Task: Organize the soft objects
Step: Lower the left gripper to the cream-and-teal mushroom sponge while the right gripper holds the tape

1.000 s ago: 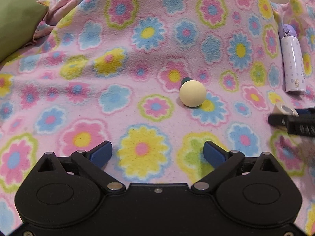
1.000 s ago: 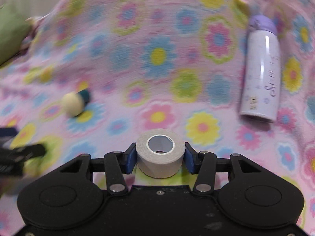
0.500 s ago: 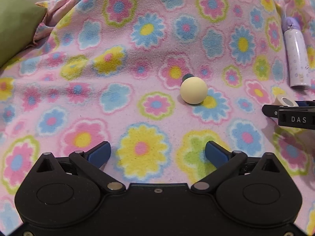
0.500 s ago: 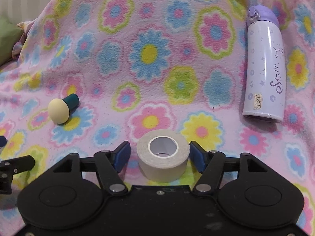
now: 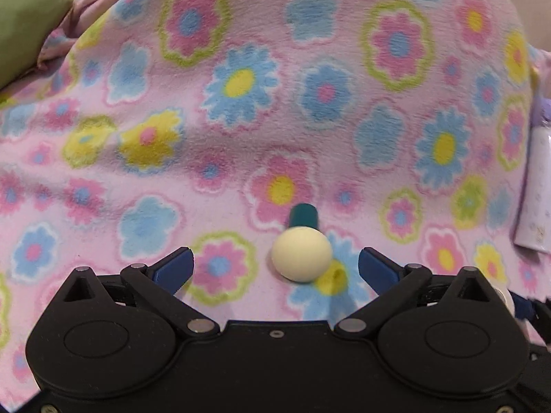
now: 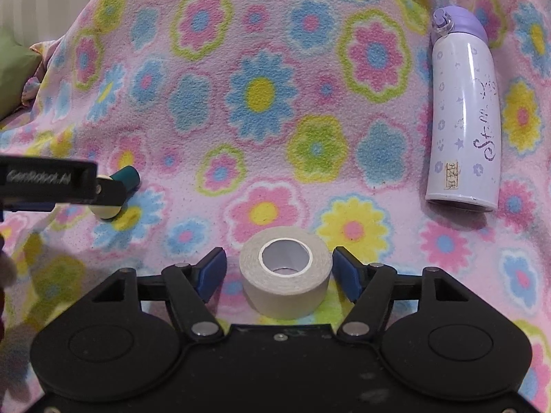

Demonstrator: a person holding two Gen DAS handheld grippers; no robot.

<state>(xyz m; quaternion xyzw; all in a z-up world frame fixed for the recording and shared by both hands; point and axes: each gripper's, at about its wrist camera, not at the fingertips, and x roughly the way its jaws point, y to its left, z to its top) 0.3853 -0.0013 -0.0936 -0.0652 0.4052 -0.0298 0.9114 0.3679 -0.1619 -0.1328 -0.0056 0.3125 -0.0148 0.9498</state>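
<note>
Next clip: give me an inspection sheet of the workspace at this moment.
Surface: floral fleece blanket, rumpled.
Job's things: cream puff with teal handle lying between the left fingers, not gripped; tape roll standing on the blanket between the right fingers, gaps either side.
Clutter: lilac bottle lying on its side, right of the roll.
Grippers: left gripper open; right gripper open.
Cables: nothing seen.
Surroundings: green cushion at far left.
</note>
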